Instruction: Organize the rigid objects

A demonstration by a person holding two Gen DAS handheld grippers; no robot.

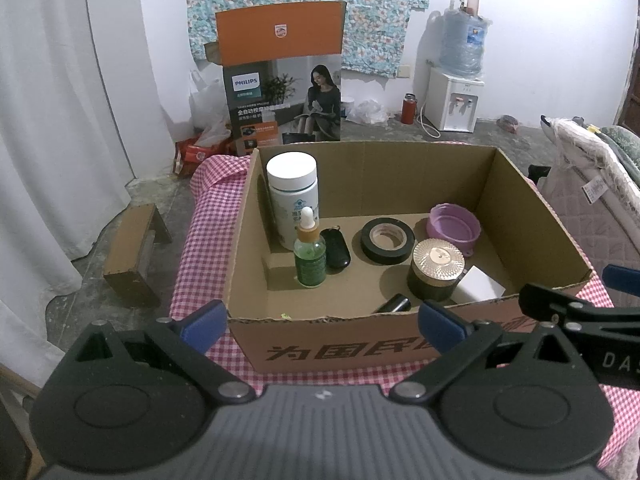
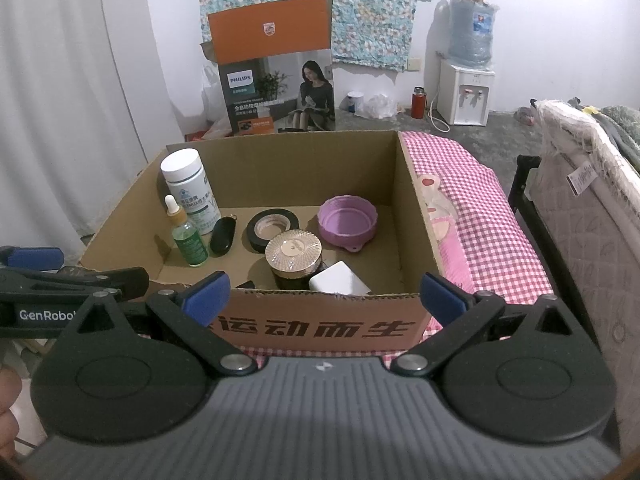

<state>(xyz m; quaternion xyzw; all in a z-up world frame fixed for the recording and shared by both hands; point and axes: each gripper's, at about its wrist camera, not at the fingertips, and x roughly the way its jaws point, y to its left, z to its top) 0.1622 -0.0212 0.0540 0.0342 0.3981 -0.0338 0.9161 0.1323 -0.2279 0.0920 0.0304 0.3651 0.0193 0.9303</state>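
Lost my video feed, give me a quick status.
Left gripper and right gripper open, empty, short of the cardboard box. Bottles, black tape roll, gold-lidded jar inside. Near wall in the way.

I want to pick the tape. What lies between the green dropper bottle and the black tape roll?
A black key fob, beside the dropper bottle, left of the tape roll; both views show it.

Dim indoor light (fisheye-bent edges)
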